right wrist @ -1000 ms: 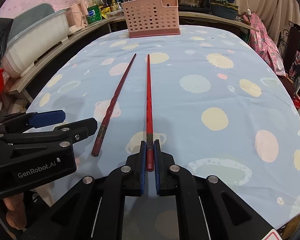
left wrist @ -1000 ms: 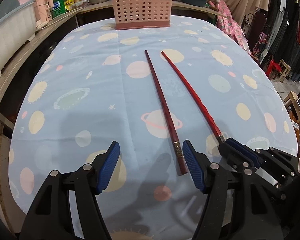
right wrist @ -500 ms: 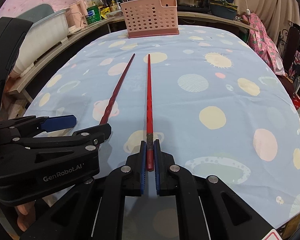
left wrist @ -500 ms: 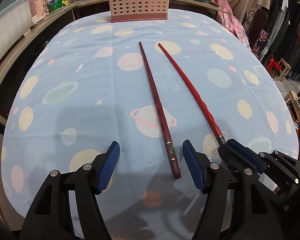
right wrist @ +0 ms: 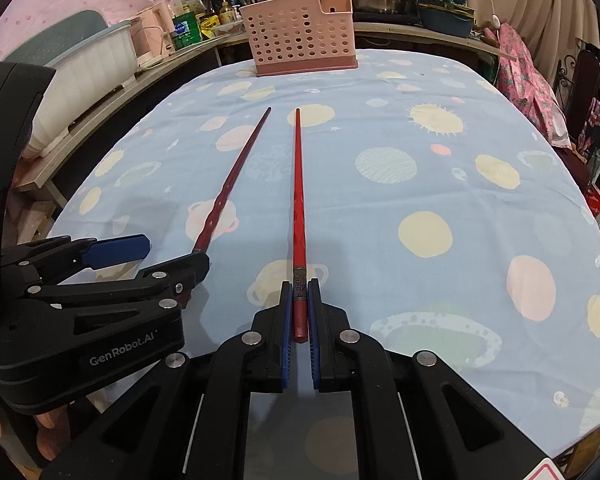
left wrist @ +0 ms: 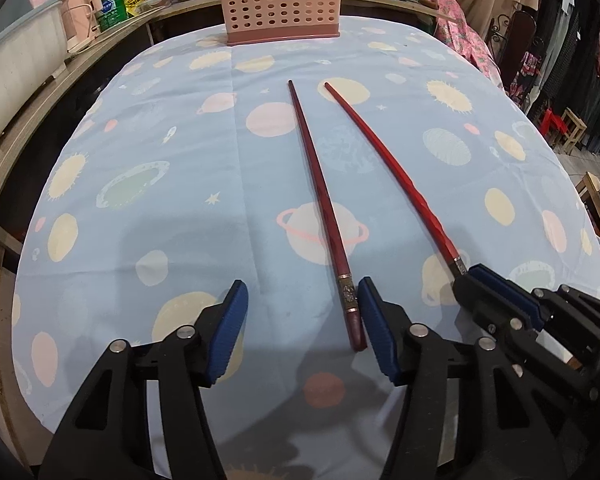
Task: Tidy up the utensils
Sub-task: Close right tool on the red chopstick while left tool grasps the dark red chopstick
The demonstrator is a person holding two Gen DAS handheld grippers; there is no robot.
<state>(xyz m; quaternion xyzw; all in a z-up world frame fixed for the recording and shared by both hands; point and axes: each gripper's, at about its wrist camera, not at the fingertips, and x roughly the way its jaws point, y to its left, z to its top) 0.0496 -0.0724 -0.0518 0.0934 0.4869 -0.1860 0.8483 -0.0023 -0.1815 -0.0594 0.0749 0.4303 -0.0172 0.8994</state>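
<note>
1. Two long red chopsticks on the planet-print blue cloth of the worktop (left wrist: 148, 200), both pointing away toward the pink perforated plastic utensil basket (left wrist: 278, 2) at the far edge.
2. Darker wooden chopstick (left wrist: 324, 208): lying flat, long axis running from near end to basket, its metal-banded butt just inside the right-hand pad of the left gripper (left wrist: 300, 332).
3. Left fingers (left wrist: 226, 334): half spread, just been narrowing, chopstick butt between them but well off-centre; no pad seen pressing yet.
4. Brighter red chopstick (right wrist: 299, 208): butt pinched in the right gripper (right wrist: 299, 336), fingers (right wrist: 286, 332) clamped tight on it, tip resting far forward.
5. Left hand plainly the nearer to the loose stick; likely need: small sideways shift toward the stick, then squeeze across its axis.
6. Cluttered side shelf beyond the basket.
</note>
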